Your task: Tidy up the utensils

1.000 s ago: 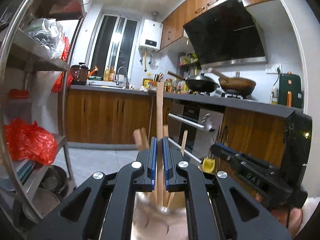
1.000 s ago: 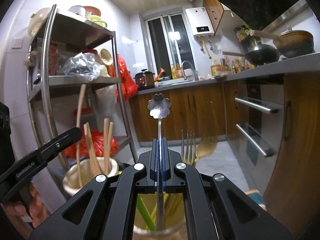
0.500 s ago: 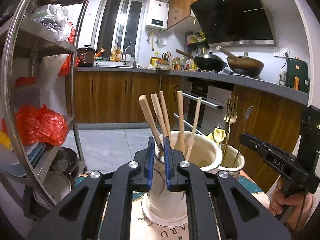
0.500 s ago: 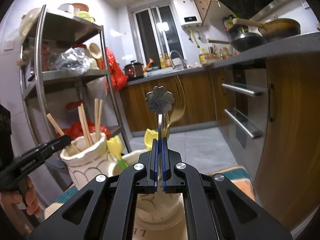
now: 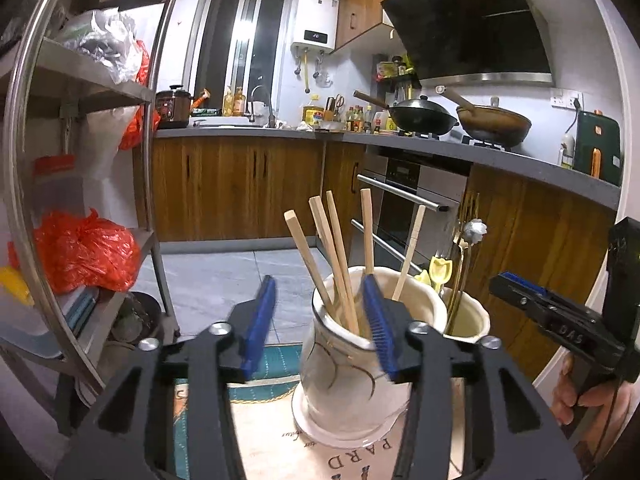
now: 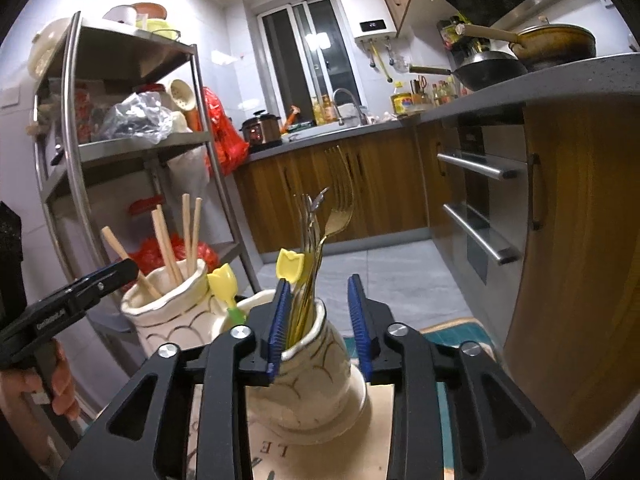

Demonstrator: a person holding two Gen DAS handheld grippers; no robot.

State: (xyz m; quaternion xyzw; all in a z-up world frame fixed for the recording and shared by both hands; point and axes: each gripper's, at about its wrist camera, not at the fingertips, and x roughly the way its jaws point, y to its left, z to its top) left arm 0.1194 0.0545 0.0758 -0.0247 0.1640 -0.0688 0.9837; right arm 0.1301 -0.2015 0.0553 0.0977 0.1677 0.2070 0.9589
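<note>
A cream vase (image 5: 352, 384) holds several wooden chopsticks (image 5: 336, 256). My left gripper (image 5: 318, 324) hangs just in front of its rim with the jaws opening. The chopsticks stand between the blue pads (image 5: 260, 320), which do not press on them. A second cream vase (image 6: 320, 364) holds gold forks and spoons (image 6: 320, 232) and yellow tulip-ended utensils (image 6: 290, 266). My right gripper (image 6: 319, 320) hovers at that vase's mouth, jaws opening, with nothing pinched. The chopstick vase (image 6: 172, 312) stands to its left in the right wrist view.
Both vases stand on a printed mat (image 5: 276, 444) with a teal border. A steel shelf rack (image 5: 80, 80) with a red bag (image 5: 84, 248) is on the left. Wooden cabinets and an oven (image 5: 404, 208) lie ahead. A cabinet side (image 6: 568, 264) stands close on the right.
The left gripper was shut on a wooden chopstick and the right on a flower-ended metal spoon. Both pieces now stand in their vases, and both grippers have let go and opened.
</note>
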